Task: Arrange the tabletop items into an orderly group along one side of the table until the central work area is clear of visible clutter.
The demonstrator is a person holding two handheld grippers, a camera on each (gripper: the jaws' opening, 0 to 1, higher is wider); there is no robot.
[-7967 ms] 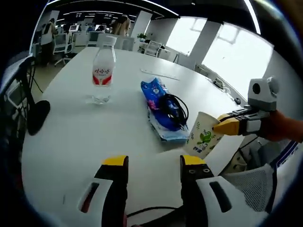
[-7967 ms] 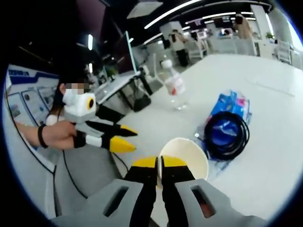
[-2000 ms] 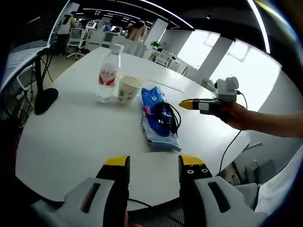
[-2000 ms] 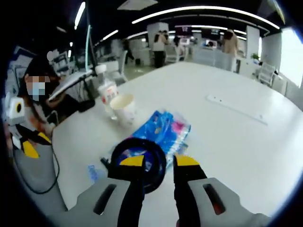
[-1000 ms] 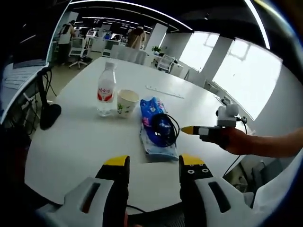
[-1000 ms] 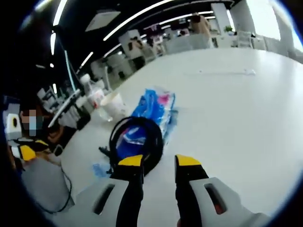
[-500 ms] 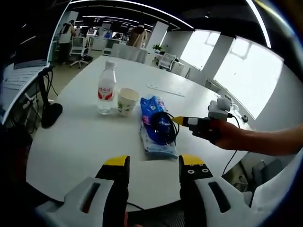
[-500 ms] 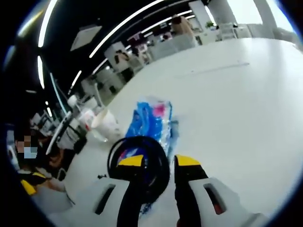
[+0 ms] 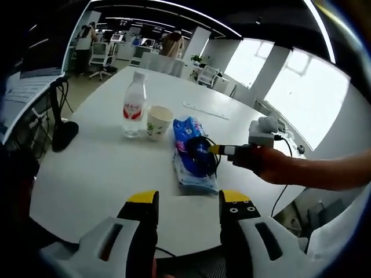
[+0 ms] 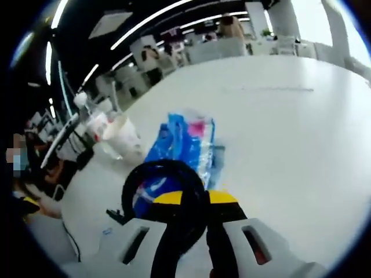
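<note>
My two handheld grippers, grey with yellow tips

My left gripper point(image 9: 188, 200) has pale grey moulded jaws capped in yellow, each with a dark slot; one cap bears small black dots. My right gripper point(image 10: 194, 198) matches it, and from the left gripper view its black cable trails from the back.

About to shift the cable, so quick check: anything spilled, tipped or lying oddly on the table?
Nothing spilled or tipped. The water bottle and paper cup stand upright side by side. The one odd spot: the black coiled cable lies on top of the blue packet, where the right gripper has closed on it.
</note>
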